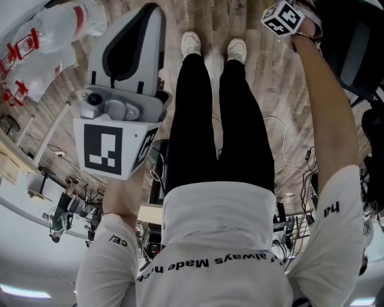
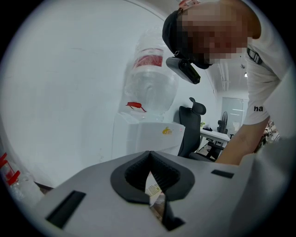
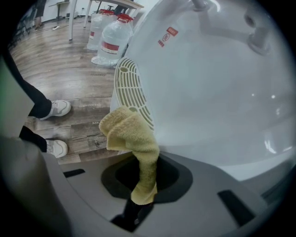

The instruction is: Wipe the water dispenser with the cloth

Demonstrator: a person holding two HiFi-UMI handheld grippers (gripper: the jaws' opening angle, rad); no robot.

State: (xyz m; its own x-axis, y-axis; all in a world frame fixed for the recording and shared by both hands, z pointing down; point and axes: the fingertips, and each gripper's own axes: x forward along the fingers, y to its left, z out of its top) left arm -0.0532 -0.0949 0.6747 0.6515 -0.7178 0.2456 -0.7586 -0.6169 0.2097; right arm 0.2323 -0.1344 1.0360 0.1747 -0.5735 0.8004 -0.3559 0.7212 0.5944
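Observation:
My right gripper (image 3: 144,185) is shut on a yellow cloth (image 3: 129,132). The cloth's bunched end lies against the white water dispenser (image 3: 212,88), just below its ribbed vent grille (image 3: 132,90). In the head view only that gripper's marker cube (image 1: 282,18) shows, at the top right, with the cloth hidden. My left gripper (image 2: 149,155) is shut with nothing between its jaws and is held up in the air away from the dispenser (image 2: 148,134), which stands further off with a clear bottle (image 2: 150,83) on top. In the head view the left gripper (image 1: 150,12) fills the upper left.
Spare water bottles (image 3: 111,41) stand on the wooden floor beside the dispenser; others (image 1: 60,27) lie at the upper left. The person's white shoes (image 3: 58,109) are close to the dispenser's base. A black office chair (image 2: 189,127) and desks stand behind. Cables (image 1: 282,141) trail on the floor.

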